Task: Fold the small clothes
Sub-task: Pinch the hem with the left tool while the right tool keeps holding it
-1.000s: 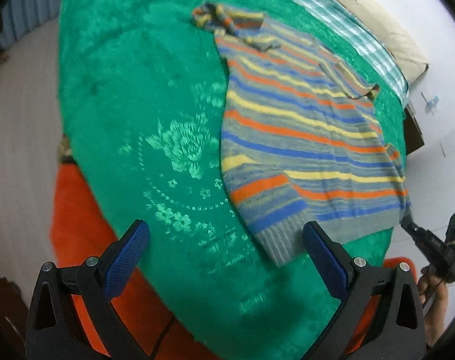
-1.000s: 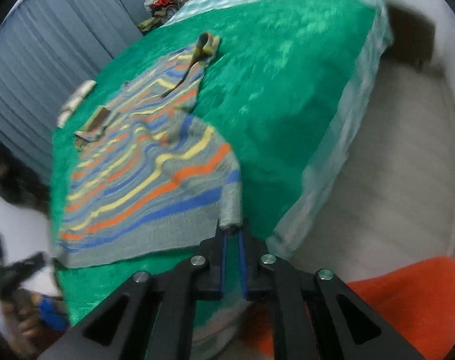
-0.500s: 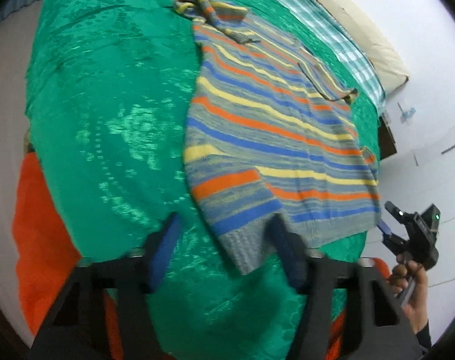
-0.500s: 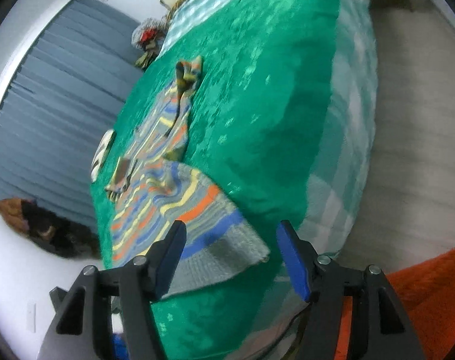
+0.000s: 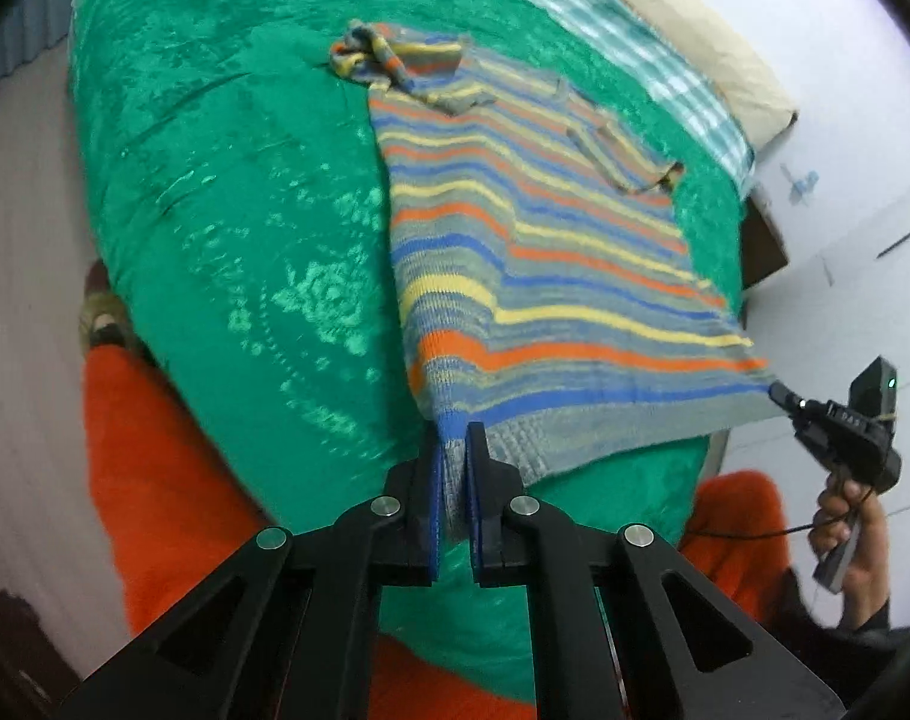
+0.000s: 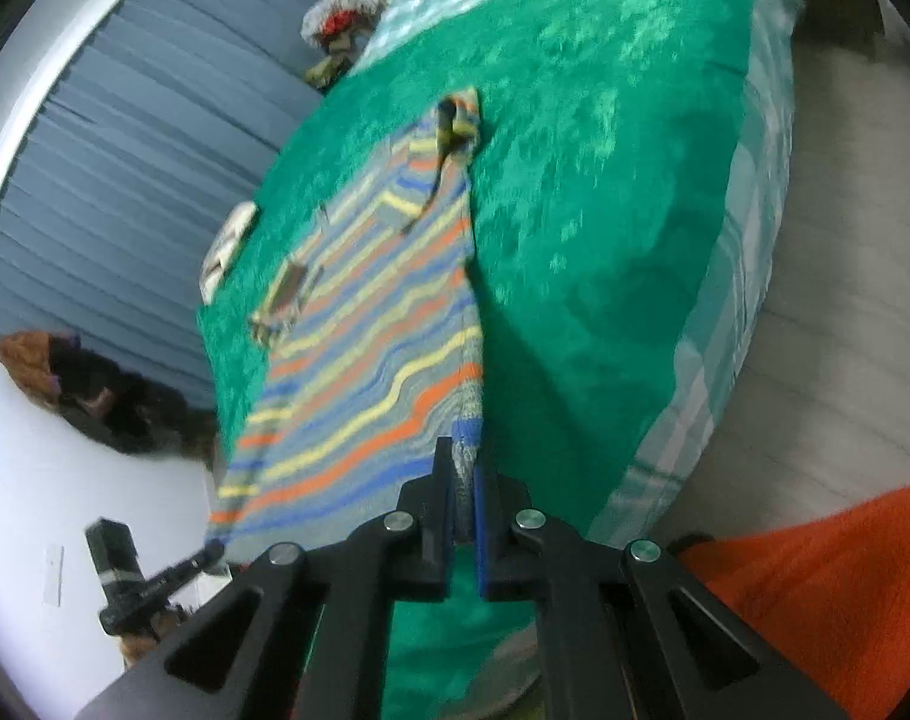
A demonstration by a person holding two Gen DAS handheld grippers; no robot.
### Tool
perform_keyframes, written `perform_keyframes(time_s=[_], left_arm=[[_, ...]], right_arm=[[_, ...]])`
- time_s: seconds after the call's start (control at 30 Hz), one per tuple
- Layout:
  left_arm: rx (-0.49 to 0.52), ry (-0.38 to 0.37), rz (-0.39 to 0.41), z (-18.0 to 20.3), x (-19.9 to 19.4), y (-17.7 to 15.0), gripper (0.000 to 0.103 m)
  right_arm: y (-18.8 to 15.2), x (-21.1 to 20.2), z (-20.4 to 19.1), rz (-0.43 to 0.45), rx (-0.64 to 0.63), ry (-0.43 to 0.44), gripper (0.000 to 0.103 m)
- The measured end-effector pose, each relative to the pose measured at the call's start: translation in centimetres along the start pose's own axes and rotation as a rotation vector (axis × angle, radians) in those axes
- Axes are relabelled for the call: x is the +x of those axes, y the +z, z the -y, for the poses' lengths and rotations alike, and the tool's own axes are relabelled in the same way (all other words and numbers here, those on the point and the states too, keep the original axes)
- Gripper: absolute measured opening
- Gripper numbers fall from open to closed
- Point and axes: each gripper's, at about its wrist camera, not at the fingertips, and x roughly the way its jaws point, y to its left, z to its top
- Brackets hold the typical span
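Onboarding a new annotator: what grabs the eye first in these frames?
The striped knit sweater in grey, orange, yellow and blue, spread flat on the shiny green bedspread. Next, the two black grippers with blue pads: the left gripper and the right gripper are each shut on a near hem corner of it.

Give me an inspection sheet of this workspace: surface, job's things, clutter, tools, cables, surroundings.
Surface: bed under a green patterned bedspread; checked sheet shows at the far edge.
Job's things: striped knit sweater spread flat, one sleeve bunched at the far end, bottom hem nearest.
Clutter: small folded cloth near the curtain side; stuffed items at the head of the bed.
Tools: left tool shut on one hem corner; right tool shut on the other.
Cables: thin black cable below the right hand.
Surroundings: grey curtain, white wall, pale floor, orange fabric in the foreground.
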Motion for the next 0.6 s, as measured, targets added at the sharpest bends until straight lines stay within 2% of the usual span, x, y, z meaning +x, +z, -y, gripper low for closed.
perform_keyframes(time_s=[0.17,0.33,0.43,0.47,0.5,0.57,0.6], left_arm=[[0.025,0.144,-0.092,-0.7,4.9,-1.2,0.004],[0.058,0.221,-0.074,0.3,5.9,-1.7,0.007],[0.068,0.296,-0.058,0.7,4.9,-2.3,0.035],[0.064,0.332,-0.06,0.5,4.4,-2.5,0.059],[0.061,0.36,-0.058,0.2,3.9,-2.7,0.072],[0.06,0.411,-0.023,-0.3,1.4,-3.2,0.073],[0.06,0.437,-0.007,-0.6,0.3,-3.4,0.073]], right_arm=[[-2.1,3.4,2.2,-0.067,0.019,-0.155,0.005],[-3.0,5.3,2.8,-0.071,0.006,-0.206,0.005],[-2.9,5.7,2.5,-0.085,-0.012,-0.22,0.006],[-2.8,5.7,2.5,-0.093,-0.01,-0.226,0.012],[-2.8,5.4,2.6,-0.098,0.0,-0.232,0.021],[-2.6,4.5,2.8,-0.103,0.015,-0.248,0.035],[-2.4,3.4,3.2,-0.093,0.018,-0.256,0.037]])
